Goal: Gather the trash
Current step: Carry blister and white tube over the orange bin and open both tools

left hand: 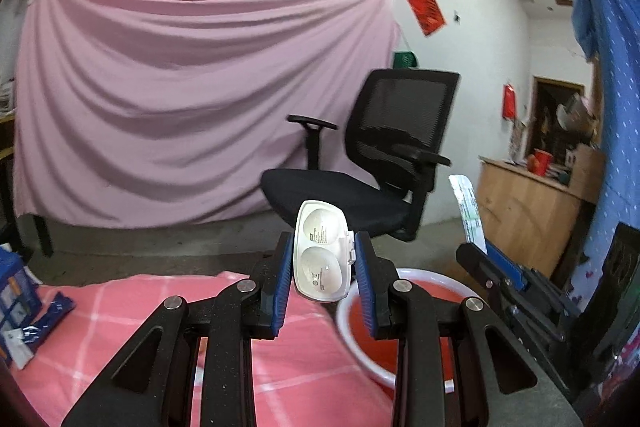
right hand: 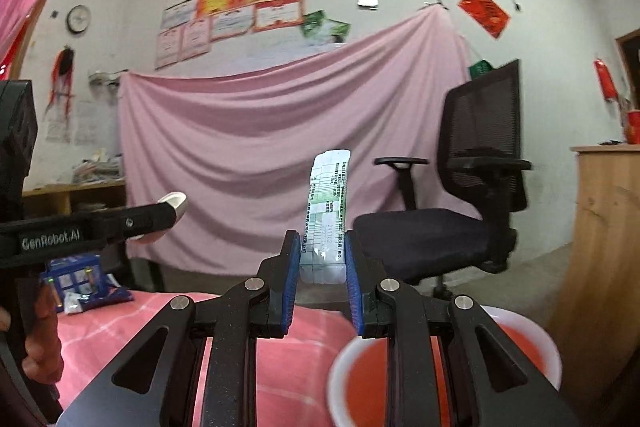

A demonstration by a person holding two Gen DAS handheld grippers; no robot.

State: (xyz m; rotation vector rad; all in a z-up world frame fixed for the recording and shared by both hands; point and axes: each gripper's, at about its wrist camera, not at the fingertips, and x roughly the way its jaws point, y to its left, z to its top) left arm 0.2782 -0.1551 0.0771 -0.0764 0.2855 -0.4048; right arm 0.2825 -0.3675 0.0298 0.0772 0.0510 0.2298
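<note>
Left hand-held gripper point(left hand: 322, 269) grips one blister tray point(left hand: 322, 253); right hand-held gripper point(right hand: 322, 267) one wrapper point(right hand: 327, 215)

My left wrist camera looks forward along my left gripper point(left hand: 322, 267), held above the pink checked cloth point(left hand: 168, 291) and facing the pink sheet point(left hand: 192, 99) on the far wall, with the office chair point(left hand: 384, 155) to the right of that sheet. My right wrist camera looks the same way along my right gripper point(right hand: 322, 269), from a spot further right of the sheet point(right hand: 280, 131). Both views share sheet, chair point(right hand: 472, 195), cloth point(right hand: 132, 315) and the red basin point(left hand: 376, 331) point(right hand: 516, 347) close below, and each catches the other gripper at its edge.
</note>
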